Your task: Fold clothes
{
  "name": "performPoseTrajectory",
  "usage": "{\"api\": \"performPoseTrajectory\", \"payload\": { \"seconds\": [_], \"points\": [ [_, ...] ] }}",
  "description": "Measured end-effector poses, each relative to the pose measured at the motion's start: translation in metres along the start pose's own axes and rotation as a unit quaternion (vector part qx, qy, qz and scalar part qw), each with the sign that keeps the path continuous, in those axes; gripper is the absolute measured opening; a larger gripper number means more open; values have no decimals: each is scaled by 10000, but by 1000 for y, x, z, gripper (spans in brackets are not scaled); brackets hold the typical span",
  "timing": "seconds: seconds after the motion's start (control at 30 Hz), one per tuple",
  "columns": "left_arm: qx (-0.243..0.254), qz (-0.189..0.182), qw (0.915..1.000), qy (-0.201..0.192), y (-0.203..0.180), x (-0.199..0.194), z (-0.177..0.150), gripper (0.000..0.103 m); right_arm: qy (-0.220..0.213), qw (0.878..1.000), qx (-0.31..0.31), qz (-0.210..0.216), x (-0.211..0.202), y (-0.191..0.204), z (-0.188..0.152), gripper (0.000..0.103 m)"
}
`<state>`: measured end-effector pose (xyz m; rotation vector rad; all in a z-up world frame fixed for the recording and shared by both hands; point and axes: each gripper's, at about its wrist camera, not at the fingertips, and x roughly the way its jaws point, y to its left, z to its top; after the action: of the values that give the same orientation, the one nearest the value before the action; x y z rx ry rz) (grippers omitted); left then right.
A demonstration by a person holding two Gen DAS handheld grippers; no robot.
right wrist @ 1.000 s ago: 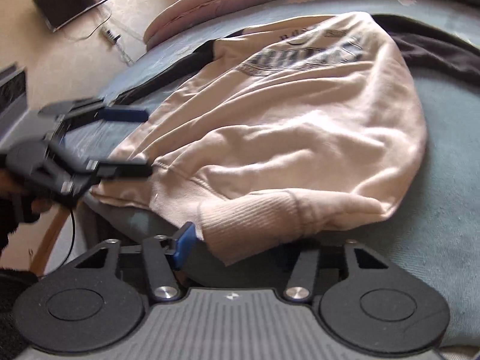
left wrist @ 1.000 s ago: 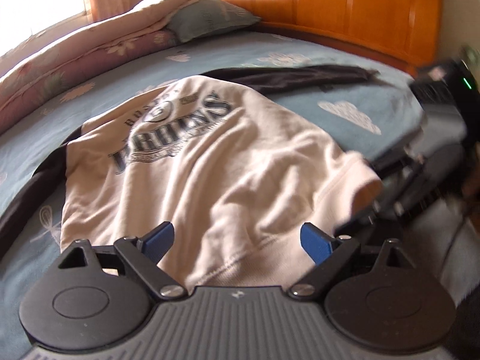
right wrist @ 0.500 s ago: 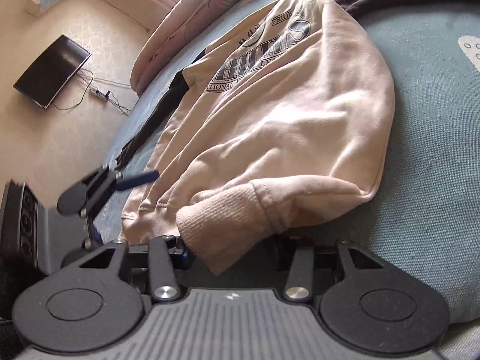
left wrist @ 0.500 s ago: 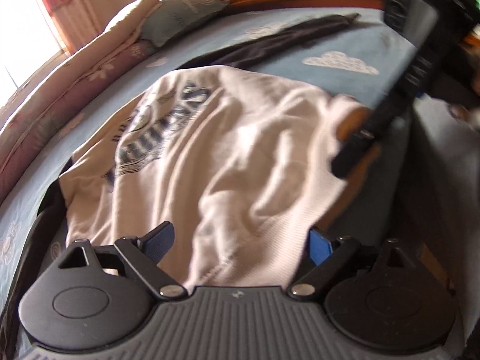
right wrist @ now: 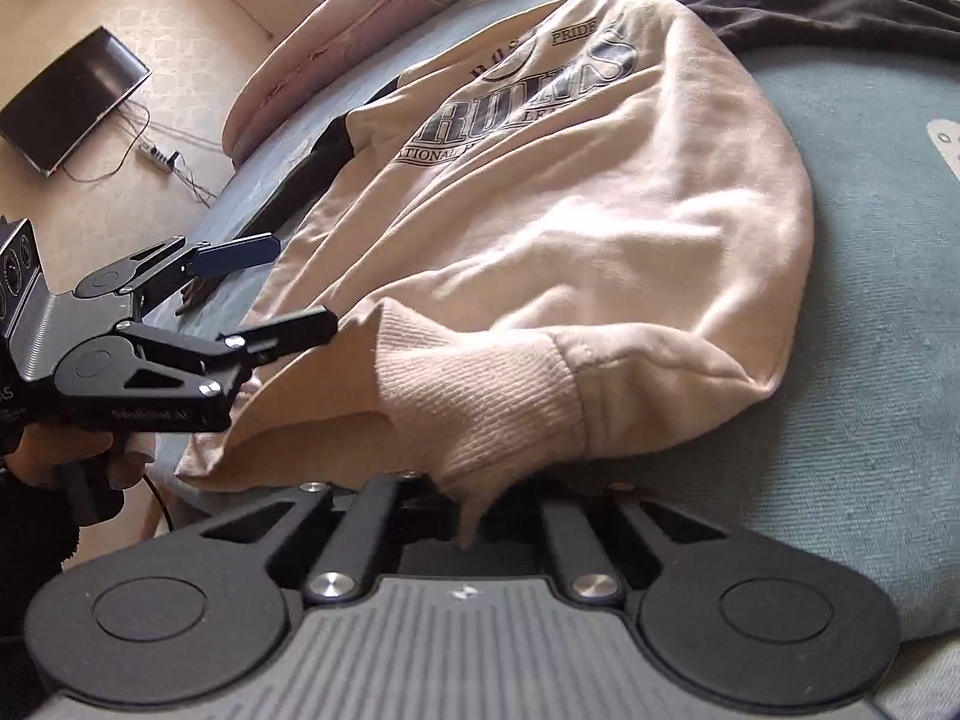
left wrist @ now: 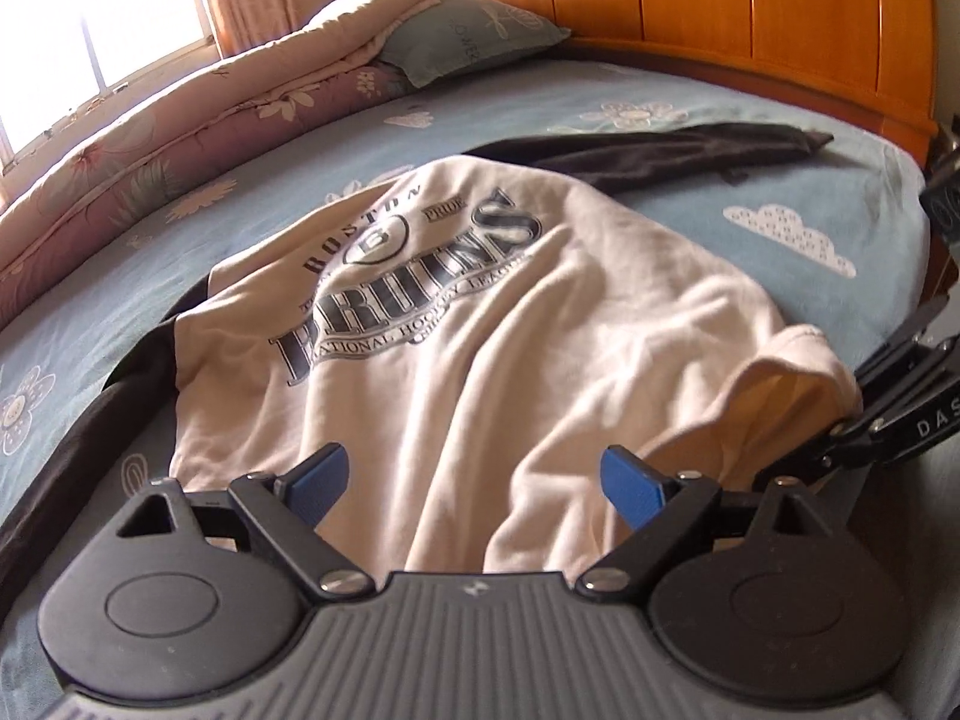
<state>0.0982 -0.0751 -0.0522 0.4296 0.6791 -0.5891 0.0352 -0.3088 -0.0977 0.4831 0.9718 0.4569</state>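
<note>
A cream sweatshirt with a dark "Bruins" print lies face up on the blue bed sheet, its dark sleeves spread to both sides. In the right wrist view the same sweatshirt fills the middle. My right gripper is shut on the ribbed hem corner; the left wrist view shows that gripper at the garment's right corner. My left gripper is open, blue pads astride the hem's near edge. It appears again open beside the hem's left part.
A folded floral quilt and a grey pillow lie along the bed's far side, under a wooden headboard. A dark screen and cables rest on the floor left of the bed. A person's hand holds the left gripper.
My right gripper has gone from open around the ribbed hem corner to shut on it. The left gripper stays open and has drawn nearer to the hem.
</note>
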Motion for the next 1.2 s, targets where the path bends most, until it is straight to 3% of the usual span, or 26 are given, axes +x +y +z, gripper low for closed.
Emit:
{"api": "performPoseTrajectory", "payload": {
  "seconds": [0.17,0.33,0.5,0.6,0.67,0.73,0.8,0.9,0.97,1.07,1.13,1.2],
  "points": [
    [41,-16,9999,-116,1,-18,0,91,-275,9996,53,-3,-33,1,0,7],
    [120,-48,9999,-106,-1,-30,-6,91,-281,9988,391,105,-68,-10,-1,7],
    [190,-30,9998,60,0,-31,-17,91,318,9964,776,-155,-62,-31,-17,8],
    [208,42,9996,195,5,-35,-25,91,603,9945,650,-549,-53,-29,-24,22],
    [219,90,9993,285,8,-37,-31,91,576,9944,484,-736,-59,-23,-23,28],
    [231,138,9989,375,11,-40,-36,91,508,9948,388,-799,-71,-20,-20,54],
    [86,206,9987,459,19,-45,-43,91,380,9943,293,-954,-85,-19,-16,67],
    [-597,150,9965,567,40,-54,-53,91,50,9941,454,-988,-102,-25,-9,68],
    [-1233,47,9904,624,58,-59,-58,91,-95,9932,575,-1011,-105,-30,-5,68],
    [-2173,-52,9739,659,83,-65,-66,91,-200,9917,735,-1039,-100,-35,0,68],
    [-2784,-197,9575,733,98,-63,-75,90,-216,9915,801,-998,-94,-35,1,68],
    [-3406,-568,9339,924,112,-56,-88,89,-232,9922,790,-938,-89,-31,2,68]
  ]
}}
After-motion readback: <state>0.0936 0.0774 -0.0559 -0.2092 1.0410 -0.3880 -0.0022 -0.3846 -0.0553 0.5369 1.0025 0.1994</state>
